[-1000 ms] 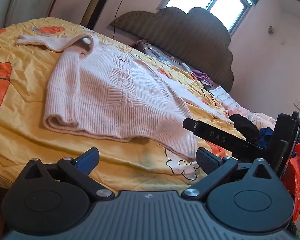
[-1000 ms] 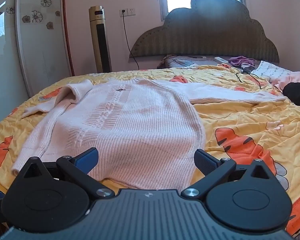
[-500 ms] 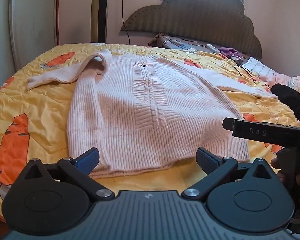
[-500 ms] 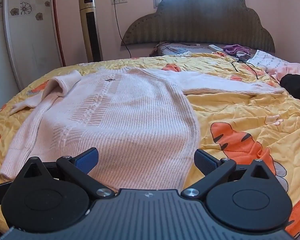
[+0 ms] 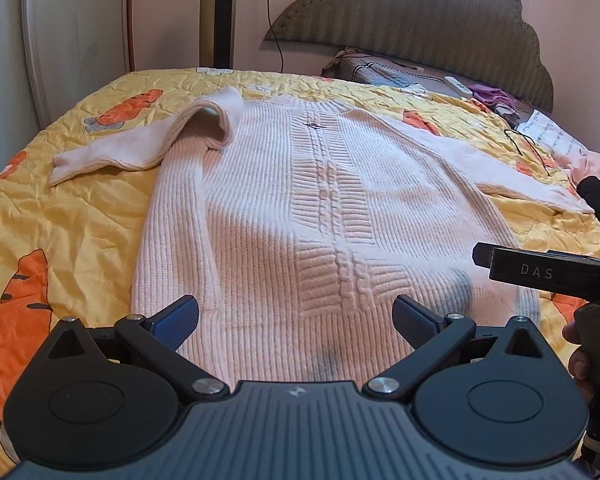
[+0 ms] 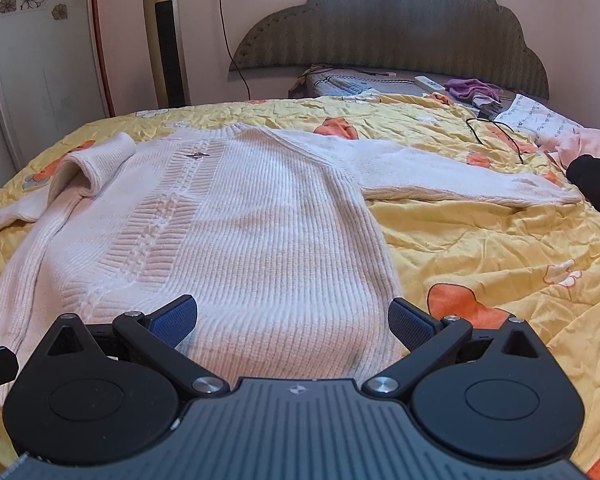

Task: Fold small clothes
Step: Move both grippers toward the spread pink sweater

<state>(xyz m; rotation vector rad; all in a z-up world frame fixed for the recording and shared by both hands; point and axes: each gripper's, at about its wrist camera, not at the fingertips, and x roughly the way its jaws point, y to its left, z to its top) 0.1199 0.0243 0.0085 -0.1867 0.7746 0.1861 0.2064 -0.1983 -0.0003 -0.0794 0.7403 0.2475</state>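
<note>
**Both grippers squared up at the sweater's hem**

Swinging round from its slanted view a second ago, the left gripper (image 5: pixel 296 316) now faces straight up the bed, its blue-padded fingers (image 5: pixel 176 318) spread wide with nothing between them, poised over the near hem. The right gripper (image 6: pixel 293 315) has crept closer to the same hem, its jaws likewise wide apart and empty. Between and beyond them the pale pink knit sweater (image 5: pixel 320 216) lies flat on the yellow carrot-print quilt (image 5: pixel 60 200), cable panel up, collar at the far end. Its left sleeve (image 5: pixel 132 148) is bent outward near the rolled collar; its right sleeve (image 6: pixel 440 176) stretches far right. A grey scalloped headboard (image 6: pixel 388 28) and a tower fan (image 6: pixel 166 36) stand at the far wall.
</note>
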